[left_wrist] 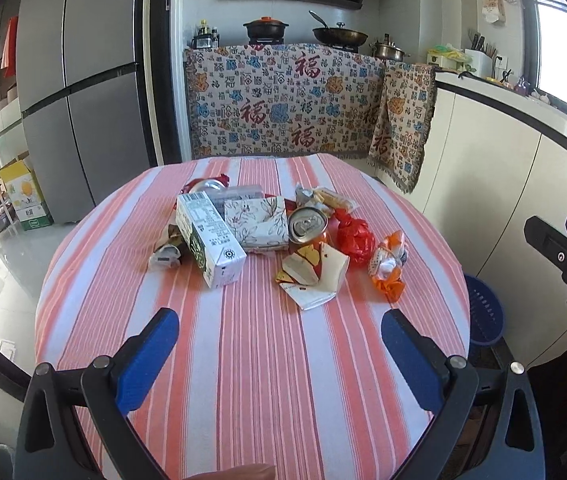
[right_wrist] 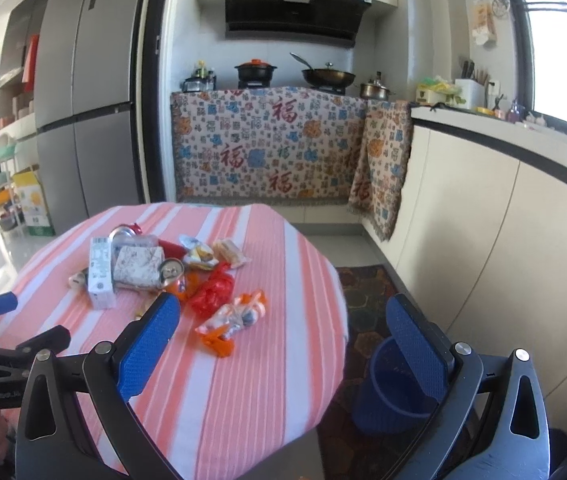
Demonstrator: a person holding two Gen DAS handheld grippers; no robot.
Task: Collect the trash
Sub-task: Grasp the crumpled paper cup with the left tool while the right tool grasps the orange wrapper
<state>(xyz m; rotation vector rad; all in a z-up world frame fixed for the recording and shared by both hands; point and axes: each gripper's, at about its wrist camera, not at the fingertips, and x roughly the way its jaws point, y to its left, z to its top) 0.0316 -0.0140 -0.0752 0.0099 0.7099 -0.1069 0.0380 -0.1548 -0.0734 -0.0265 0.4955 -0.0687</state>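
A heap of trash lies mid-table on the pink striped cloth (left_wrist: 259, 360): a white milk carton (left_wrist: 207, 240), a floral tissue box (left_wrist: 257, 220), an orange can (left_wrist: 308, 226), a torn paper carton (left_wrist: 315, 276), a red plastic bag (left_wrist: 355, 236) and an orange snack wrapper (left_wrist: 389, 266). My left gripper (left_wrist: 279, 326) is open above the near cloth, empty, short of the heap. My right gripper (right_wrist: 283, 312) is open over the table's right edge, near the orange wrapper (right_wrist: 231, 320) and the red bag (right_wrist: 213, 292). A blue bin (right_wrist: 395, 388) stands on the floor below it.
The blue bin (left_wrist: 483, 312) sits right of the table on a dark mat (right_wrist: 367, 284). A white counter (right_wrist: 503, 200) runs along the right. A cloth-draped stove unit (left_wrist: 283, 100) and a grey fridge (left_wrist: 79, 92) stand behind the table. Shelves and boxes are far left.
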